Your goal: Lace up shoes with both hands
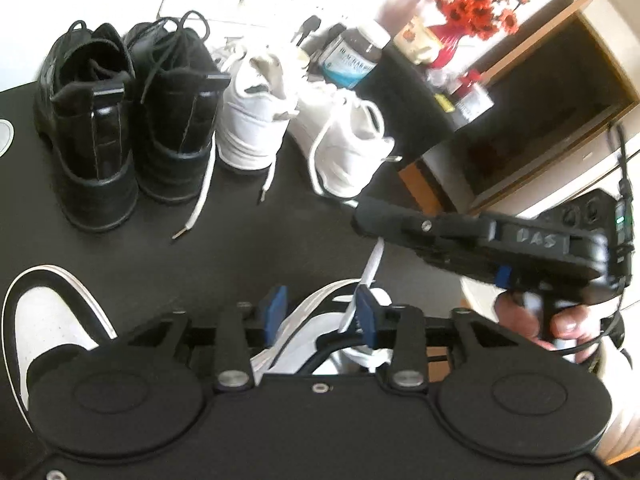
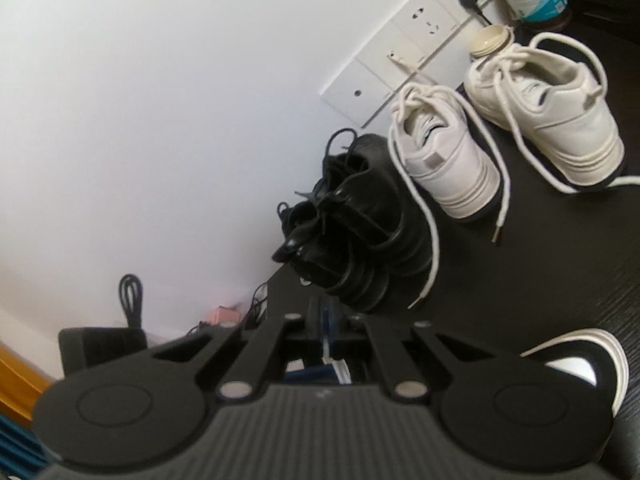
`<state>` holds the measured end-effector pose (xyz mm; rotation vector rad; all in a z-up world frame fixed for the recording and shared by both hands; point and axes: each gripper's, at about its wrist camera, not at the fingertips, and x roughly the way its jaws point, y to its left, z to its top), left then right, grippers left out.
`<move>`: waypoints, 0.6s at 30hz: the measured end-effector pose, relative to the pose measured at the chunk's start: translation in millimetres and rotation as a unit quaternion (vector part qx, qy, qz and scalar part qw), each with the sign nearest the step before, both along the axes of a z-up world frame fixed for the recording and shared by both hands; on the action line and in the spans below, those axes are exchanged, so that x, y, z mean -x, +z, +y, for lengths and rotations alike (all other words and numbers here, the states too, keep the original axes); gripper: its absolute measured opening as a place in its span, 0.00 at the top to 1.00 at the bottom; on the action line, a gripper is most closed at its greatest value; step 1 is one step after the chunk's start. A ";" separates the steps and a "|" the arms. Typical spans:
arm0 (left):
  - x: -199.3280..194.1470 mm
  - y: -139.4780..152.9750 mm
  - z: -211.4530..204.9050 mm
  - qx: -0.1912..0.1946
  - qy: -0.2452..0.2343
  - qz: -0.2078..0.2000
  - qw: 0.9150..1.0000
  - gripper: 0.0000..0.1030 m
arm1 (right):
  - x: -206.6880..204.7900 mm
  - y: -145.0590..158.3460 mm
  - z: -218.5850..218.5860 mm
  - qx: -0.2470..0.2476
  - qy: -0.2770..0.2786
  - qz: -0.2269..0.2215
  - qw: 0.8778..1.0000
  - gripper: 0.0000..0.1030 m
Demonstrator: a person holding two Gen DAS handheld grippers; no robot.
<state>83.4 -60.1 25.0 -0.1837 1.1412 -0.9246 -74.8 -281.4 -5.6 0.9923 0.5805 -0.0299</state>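
Presently, the scene reads as follows.

Tabletop [image 1: 248, 240]: dark surface that carries all the shoes; a white wall stands behind it.
Black shoes [image 1: 124, 120]: a pair standing side by side at the far left of the tabletop in the left wrist view, heels toward the camera, dark laces loose on top.
White shoes [image 1: 304, 120]: a pair to the right of the black pair, heels toward the camera; their laces hang down, and two metal-tipped ends lie on the tabletop.
Black-and-white shoe [image 1: 52, 320]: the nearest shoe, at the lower edge of the left wrist view, partly hidden under the left gripper.
Right gripper [image 1: 362, 212]: held in a person's hand [image 1: 560, 320]; it enters from the right of the left wrist view and points left. Jaws clenched; in the right wrist view a bit of white shows between the blue pads [image 2: 326, 320], but what it is cannot be told.
Left gripper [image 1: 320, 312]: directly above the black-and-white shoe. Jaws released and standing apart.
Lace [image 1: 370, 268]: flat and white; it rises from the black-and-white shoe, passes just beside the right blue pad [image 1: 366, 312] of the left gripper and runs up toward the right gripper. Contact with that pad cannot be told.
Bottle [image 1: 352, 56]: brown with a blue-and-white label, behind the white shoes.
Flowers [image 1: 472, 0]: red, at the far right behind the bottle.
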 end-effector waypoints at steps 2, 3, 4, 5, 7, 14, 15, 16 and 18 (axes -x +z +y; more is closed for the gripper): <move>3.0 2.6 -4.9 -0.001 -0.006 -0.005 1.000 0.56 | 2.1 -0.4 0.2 -0.003 -0.001 -0.004 1.000 0.97; 4.4 3.9 -7.4 -0.001 -0.009 -0.007 1.000 0.56 | 2.6 -0.1 1.0 -0.004 0.000 -0.006 1.000 0.97; 6.6 4.0 -11.5 -0.004 -0.013 -0.011 1.000 0.58 | 2.7 0.7 2.4 -0.004 0.002 -0.009 1.000 0.97; 9.2 3.1 -17.0 -0.008 -0.018 -0.017 1.000 0.60 | 2.7 1.6 4.0 -0.004 0.004 -0.012 1.000 0.97; 13.1 1.3 -25.0 -0.012 -0.022 -0.023 0.999 0.80 | 3.0 4.3 8.1 -0.002 0.010 -0.017 1.000 0.97; 12.3 0.9 -16.8 0.018 0.011 -0.014 1.000 0.99 | 16.9 11.6 3.7 0.050 -0.018 -0.009 0.999 0.94; 10.3 1.9 -14.0 0.024 0.017 -0.009 1.000 0.99 | 20.2 12.3 0.6 0.063 -0.020 -0.004 0.998 0.93; 8.8 3.3 -12.1 0.029 0.021 -0.008 0.999 0.99 | 22.8 11.9 -2.1 0.073 -0.012 0.003 0.997 0.93; 6.9 7.0 -9.7 0.036 0.025 -0.009 0.999 0.99 | 25.9 10.2 -2.6 0.097 0.019 0.021 0.995 0.93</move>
